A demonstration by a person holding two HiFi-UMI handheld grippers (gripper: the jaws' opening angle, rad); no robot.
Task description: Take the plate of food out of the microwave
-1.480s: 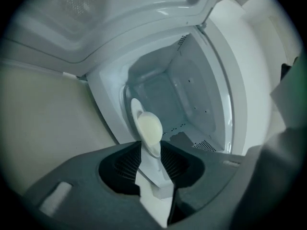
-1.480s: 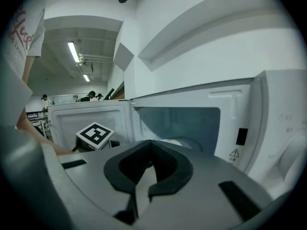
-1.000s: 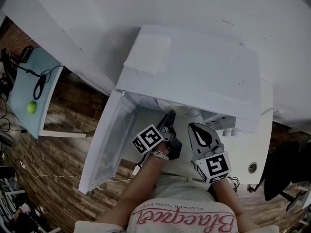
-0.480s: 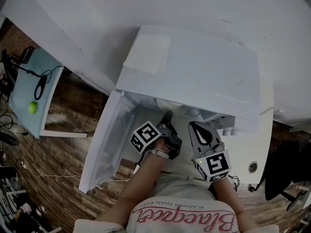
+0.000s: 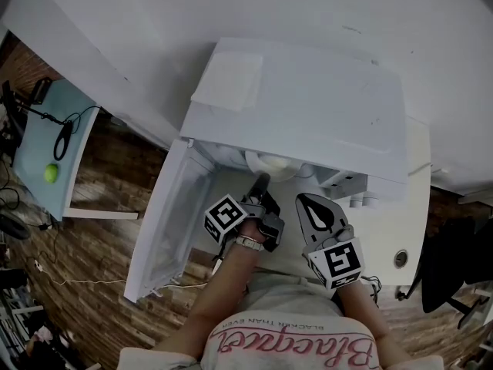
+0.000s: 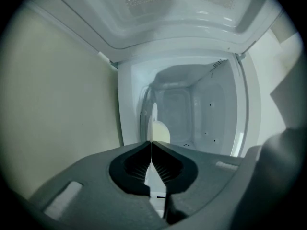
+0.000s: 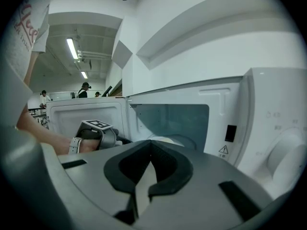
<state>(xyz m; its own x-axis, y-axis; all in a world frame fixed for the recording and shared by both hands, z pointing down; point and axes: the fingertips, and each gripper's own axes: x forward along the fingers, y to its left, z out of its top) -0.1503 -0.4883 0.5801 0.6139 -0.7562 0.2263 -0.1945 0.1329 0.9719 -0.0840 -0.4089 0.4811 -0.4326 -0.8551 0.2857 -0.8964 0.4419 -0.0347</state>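
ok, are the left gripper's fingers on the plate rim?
Touching. In the left gripper view the left gripper has just been closing; its fingers meet on the plate, whose thin rim runs edge-on straight into their tips.

One microwave [image 5: 308,106], with one open door [image 5: 166,230], holds one plate [image 5: 269,164] and carries one folded white sheet [image 5: 229,83] on top. Before it are two grippers, the left gripper [image 5: 260,182] and the right gripper [image 5: 308,203]; left of it lies one green ball [image 5: 50,173].

Probably open-plan lab or office — ceiling strip lights [image 7: 73,48], cabled desk [image 5: 31,156], distant people [image 7: 84,90].
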